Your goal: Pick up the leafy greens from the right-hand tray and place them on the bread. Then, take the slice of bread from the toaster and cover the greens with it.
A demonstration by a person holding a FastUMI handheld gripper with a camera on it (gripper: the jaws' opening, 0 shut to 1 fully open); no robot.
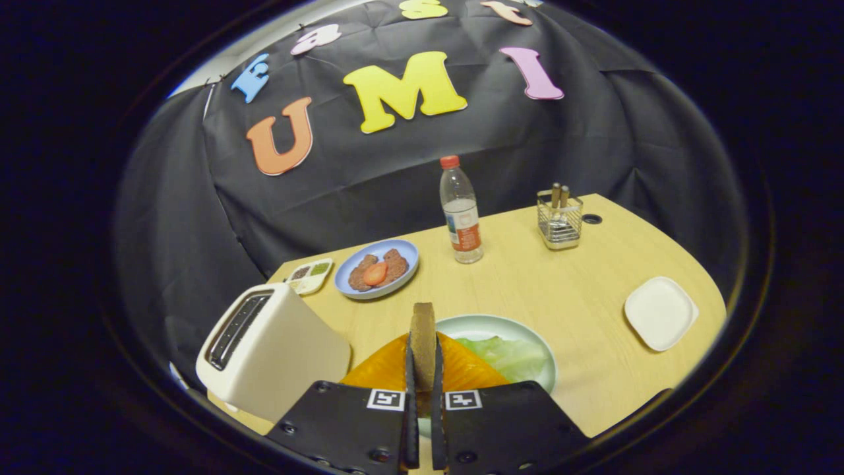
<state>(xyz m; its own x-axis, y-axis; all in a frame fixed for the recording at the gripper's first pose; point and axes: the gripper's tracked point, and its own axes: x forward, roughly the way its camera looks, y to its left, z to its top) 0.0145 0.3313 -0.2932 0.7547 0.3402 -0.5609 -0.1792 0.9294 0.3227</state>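
My gripper (pixel 422 353) is shut on a brown slice of bread (pixel 422 324), held upright and edge-on between both fingers. Just under and beyond the fingers lies a pale green plate (pixel 491 321). On it sit pale leafy greens (pixel 511 356) and, beside them to the left, an orange ridged piece (pixel 382 369) partly hidden by the fingers. The white toaster (pixel 273 349) stands close to the left of the fingers, its dark slots (pixel 237 326) facing up.
A blue plate (pixel 349 287) with brown patties and a tomato slice sits beyond the toaster, a small sauce dish (pixel 308 275) next to it. A water bottle (pixel 460 211), a wire utensil holder (pixel 559 221) and a white square tray (pixel 661 312) stand further back and right.
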